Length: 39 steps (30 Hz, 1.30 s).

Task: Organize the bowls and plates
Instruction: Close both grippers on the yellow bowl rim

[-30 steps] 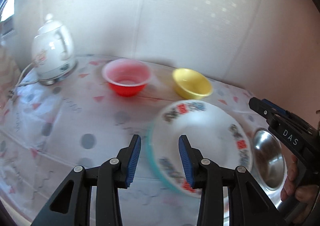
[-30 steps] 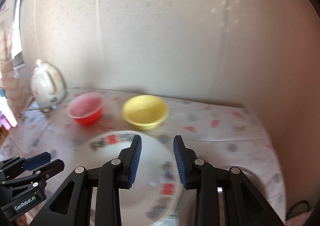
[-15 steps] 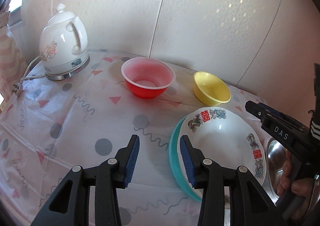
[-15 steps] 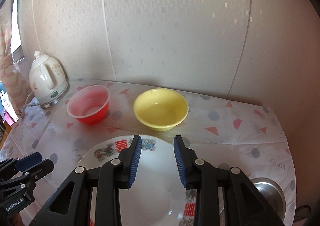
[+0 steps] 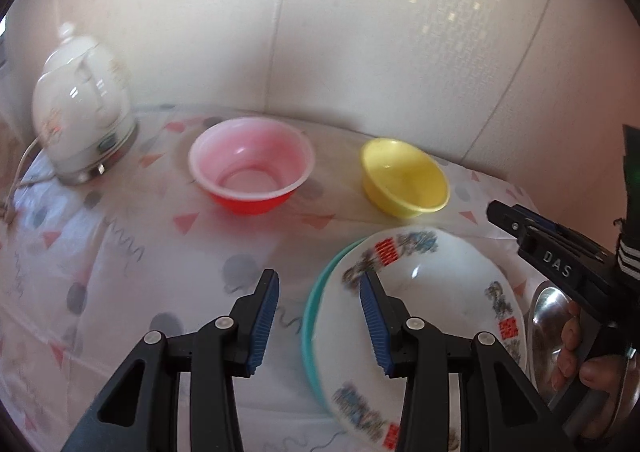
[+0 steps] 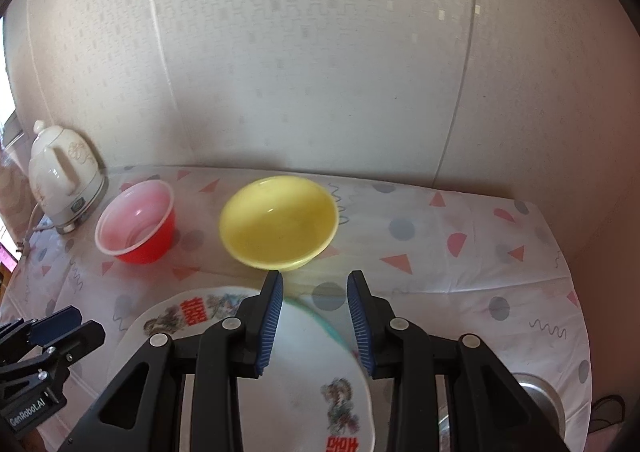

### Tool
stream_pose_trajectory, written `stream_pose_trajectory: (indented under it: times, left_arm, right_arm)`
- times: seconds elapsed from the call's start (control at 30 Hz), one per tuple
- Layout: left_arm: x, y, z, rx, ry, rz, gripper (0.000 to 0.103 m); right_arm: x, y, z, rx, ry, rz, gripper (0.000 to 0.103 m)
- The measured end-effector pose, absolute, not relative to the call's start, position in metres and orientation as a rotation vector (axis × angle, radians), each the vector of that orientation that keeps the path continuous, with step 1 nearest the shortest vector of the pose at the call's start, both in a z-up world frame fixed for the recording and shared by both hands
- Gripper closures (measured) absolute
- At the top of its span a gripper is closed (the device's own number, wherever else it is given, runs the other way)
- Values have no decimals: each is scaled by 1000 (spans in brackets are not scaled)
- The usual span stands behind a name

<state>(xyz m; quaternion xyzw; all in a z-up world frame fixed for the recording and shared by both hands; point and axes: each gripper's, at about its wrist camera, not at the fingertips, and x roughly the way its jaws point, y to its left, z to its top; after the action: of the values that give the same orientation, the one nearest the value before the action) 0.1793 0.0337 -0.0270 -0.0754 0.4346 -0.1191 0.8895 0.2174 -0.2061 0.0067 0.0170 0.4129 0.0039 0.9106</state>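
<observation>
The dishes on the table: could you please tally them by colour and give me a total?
Red bowl: 1
Yellow bowl: 1
White patterned plate: 1
Teal plate under the white one: 1
Steel bowl, partly hidden: 1
Total: 5 dishes
</observation>
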Motion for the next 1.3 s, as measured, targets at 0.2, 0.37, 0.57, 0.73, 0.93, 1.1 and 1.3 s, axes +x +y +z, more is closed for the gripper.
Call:
stream_pose_trajectory:
  times: [0.2, 0.37, 0.57, 0.73, 0.93, 1.1, 1.3]
  left_arm:
    - [206, 11, -23, -133, 912, -323, 60]
    - [229, -3, -20, -144, 915, -383, 62]
    - [257, -18, -27, -82, 950, -427, 70]
    - [280, -16, -36, -120, 1007, -447, 73]
    - [303, -19, -38, -141, 1007, -474, 76]
    - [319, -29, -44, -130, 1024, -481, 79]
    - [336, -35, -58, -99, 1071, -439, 79]
  right_arm:
    - [240, -216, 4, 71, 885, -1, 69]
    - [264, -224, -7, 145, 938, 12, 69]
    - [287, -232, -18, 209, 973, 17, 70]
    - [301, -241, -27, 286, 1006, 35, 72]
    - [314, -249, -37, 369, 1041, 52, 72]
    - [321, -249, -44, 376, 1062, 49, 77]
    - [324, -245, -52, 361, 1090, 59, 87]
